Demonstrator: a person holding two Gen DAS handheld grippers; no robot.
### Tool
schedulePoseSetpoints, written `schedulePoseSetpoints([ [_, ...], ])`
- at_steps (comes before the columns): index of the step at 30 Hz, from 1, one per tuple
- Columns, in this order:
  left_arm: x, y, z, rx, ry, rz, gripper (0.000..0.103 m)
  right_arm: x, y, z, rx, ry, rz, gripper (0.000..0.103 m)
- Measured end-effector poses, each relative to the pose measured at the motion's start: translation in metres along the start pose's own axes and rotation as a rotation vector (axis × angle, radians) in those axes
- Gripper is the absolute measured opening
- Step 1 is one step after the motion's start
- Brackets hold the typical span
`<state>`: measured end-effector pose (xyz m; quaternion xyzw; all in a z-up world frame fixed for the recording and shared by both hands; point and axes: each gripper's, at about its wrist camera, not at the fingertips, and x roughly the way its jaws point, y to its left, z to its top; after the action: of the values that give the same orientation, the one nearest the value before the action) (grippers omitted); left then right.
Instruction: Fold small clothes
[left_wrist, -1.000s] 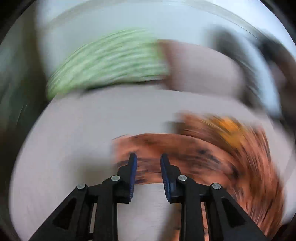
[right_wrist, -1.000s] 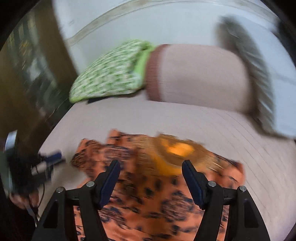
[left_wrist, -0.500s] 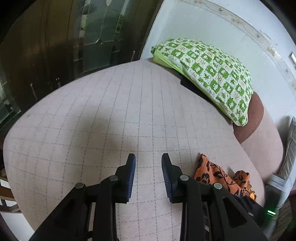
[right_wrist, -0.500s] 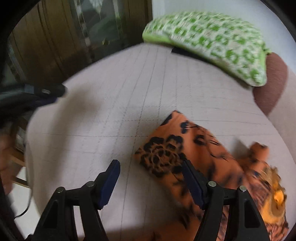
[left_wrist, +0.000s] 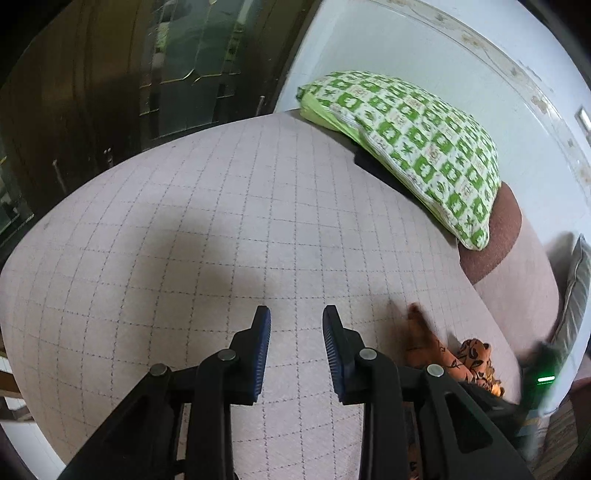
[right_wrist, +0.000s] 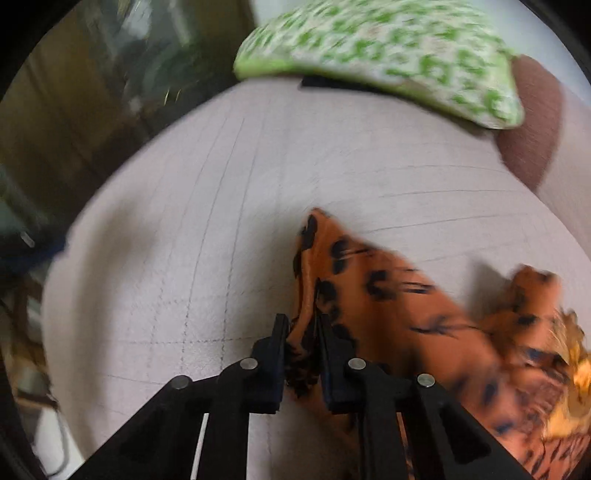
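Observation:
A small orange garment with a black flower print lies crumpled on the pale checked bed cover. My right gripper is shut on its near left edge, with a fold of cloth pinched between the fingers. In the left wrist view only a bit of the garment shows at the lower right. My left gripper is open and empty, above bare bed cover to the left of the garment.
A green and white checked pillow lies at the head of the bed, partly on a pink and brown bolster. Dark wooden cabinets with glass stand past the bed's left edge. A white wall is behind.
My right gripper has closed from wide open onto the garment's edge and lifted a fold of it. My left gripper has stayed open over the bare cover.

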<state>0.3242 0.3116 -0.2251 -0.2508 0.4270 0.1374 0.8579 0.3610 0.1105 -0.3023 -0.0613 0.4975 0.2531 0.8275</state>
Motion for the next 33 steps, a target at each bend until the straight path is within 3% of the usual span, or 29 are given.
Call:
schedulePoseSetpoints([
  [4,0.002,-0.02,-0.006,0.059,0.008,-0.005,0.03,-0.084,-0.054,-0.012,0.144,-0.162,0.101,0.015],
  [7,0.005,-0.042,-0.012,0.111,0.024,-0.039,0.03,-0.171,-0.108,-0.034,0.28,-0.356,0.164,0.015],
  [9,0.006,-0.063,-0.02,0.165,0.037,-0.086,0.03,-0.236,-0.155,-0.063,0.398,-0.505,0.17,0.015],
  [11,0.008,-0.09,-0.032,0.224,0.059,-0.144,0.033,-0.276,-0.193,-0.093,0.491,-0.593,0.149,0.015],
  [13,0.01,-0.111,-0.042,0.264,0.073,-0.177,0.034,-0.3,-0.231,-0.136,0.582,-0.625,0.085,0.015],
  [18,0.024,-0.171,-0.078,0.358,0.149,-0.293,0.036,-0.284,-0.295,-0.239,0.829,-0.554,0.042,0.015],
  [19,0.028,-0.183,-0.087,0.378,0.153,-0.296,0.042,-0.274,-0.305,-0.257,0.879,-0.534,0.039,0.015],
  [20,0.035,-0.194,-0.095,0.392,0.15,-0.284,0.055,-0.263,-0.314,-0.273,0.929,-0.523,0.058,0.016],
  [22,0.049,-0.206,-0.105,0.393,0.141,-0.222,0.071,-0.249,-0.325,-0.293,0.988,-0.531,0.104,0.016],
  [27,0.086,-0.222,-0.118,0.397,0.176,-0.105,0.077,-0.226,-0.333,-0.295,0.974,-0.509,0.134,0.016],
  [31,0.108,-0.242,-0.138,0.517,0.196,-0.033,0.077,-0.22,-0.333,-0.292,0.974,-0.502,0.146,0.016],
  [33,0.116,-0.249,-0.149,0.595,0.197,-0.001,0.055,-0.219,-0.337,-0.302,0.999,-0.487,0.145,0.016],
])
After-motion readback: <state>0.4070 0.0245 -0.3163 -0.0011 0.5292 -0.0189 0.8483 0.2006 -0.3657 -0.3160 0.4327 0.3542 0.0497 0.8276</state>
